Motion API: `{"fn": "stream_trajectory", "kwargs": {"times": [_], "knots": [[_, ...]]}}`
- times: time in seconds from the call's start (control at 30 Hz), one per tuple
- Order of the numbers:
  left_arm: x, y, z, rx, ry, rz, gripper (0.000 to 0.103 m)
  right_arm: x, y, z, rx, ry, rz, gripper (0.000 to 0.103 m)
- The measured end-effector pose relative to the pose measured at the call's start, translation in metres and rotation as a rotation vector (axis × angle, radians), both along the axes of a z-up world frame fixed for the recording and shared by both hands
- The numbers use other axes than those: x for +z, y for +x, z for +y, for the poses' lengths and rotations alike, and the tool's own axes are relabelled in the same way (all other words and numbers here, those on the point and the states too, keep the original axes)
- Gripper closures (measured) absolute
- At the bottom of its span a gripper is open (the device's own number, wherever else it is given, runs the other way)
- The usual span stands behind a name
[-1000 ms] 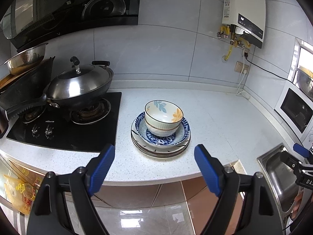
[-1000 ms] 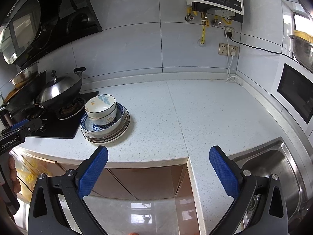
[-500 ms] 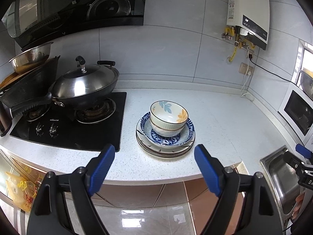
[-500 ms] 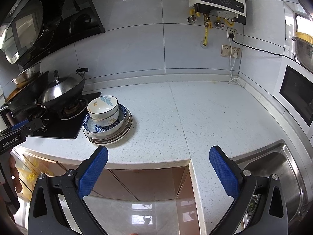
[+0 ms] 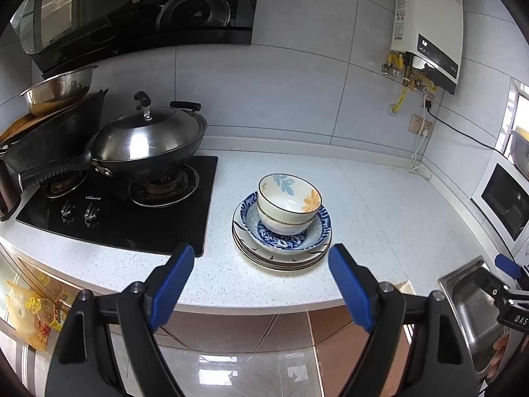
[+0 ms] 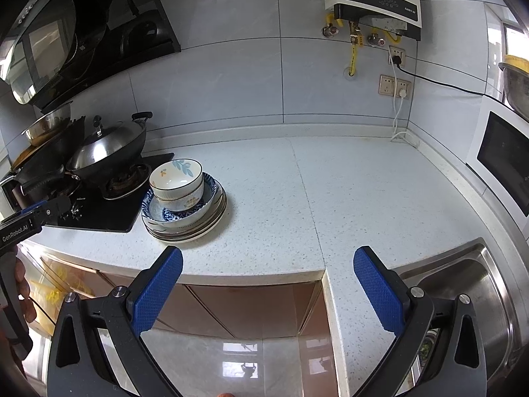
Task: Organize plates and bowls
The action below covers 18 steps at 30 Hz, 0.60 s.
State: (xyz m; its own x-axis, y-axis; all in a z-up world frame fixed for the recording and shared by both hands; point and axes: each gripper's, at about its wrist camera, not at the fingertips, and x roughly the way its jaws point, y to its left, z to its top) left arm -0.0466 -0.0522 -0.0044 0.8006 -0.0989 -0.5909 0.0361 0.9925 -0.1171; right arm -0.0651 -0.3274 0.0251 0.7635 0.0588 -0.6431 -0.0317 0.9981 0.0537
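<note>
One wok [image 5: 148, 142] beside stacked dishes [image 5: 282, 228].

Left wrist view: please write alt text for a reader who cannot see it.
Two floral bowls sit nested on a stack of plates on a white countertop, beside a lidded wok. The open left gripper hovers before them, empty.

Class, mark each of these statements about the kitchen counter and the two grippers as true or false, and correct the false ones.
1. The floral white ceramic bowl sits on top of the stack. True.
2. The left gripper is shut on a plate. False: it is open and holds nothing.
3. The lidded black wok stands on the black gas hob. True.
4. The stack of plates lies in the steel sink. False: it rests on the speckled white counter.
5. The right gripper is open. True.
</note>
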Motion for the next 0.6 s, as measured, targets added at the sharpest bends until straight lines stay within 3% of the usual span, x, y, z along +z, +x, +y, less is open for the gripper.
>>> {"fn": "stream_trajectory", "kwargs": {"times": [0.6], "knots": [[0.0024,0.0009,0.0007,0.001,-0.004,-0.002,0.02,-0.0023,0.0026,-0.002,0.01,0.006,-0.001,0.001]]}}
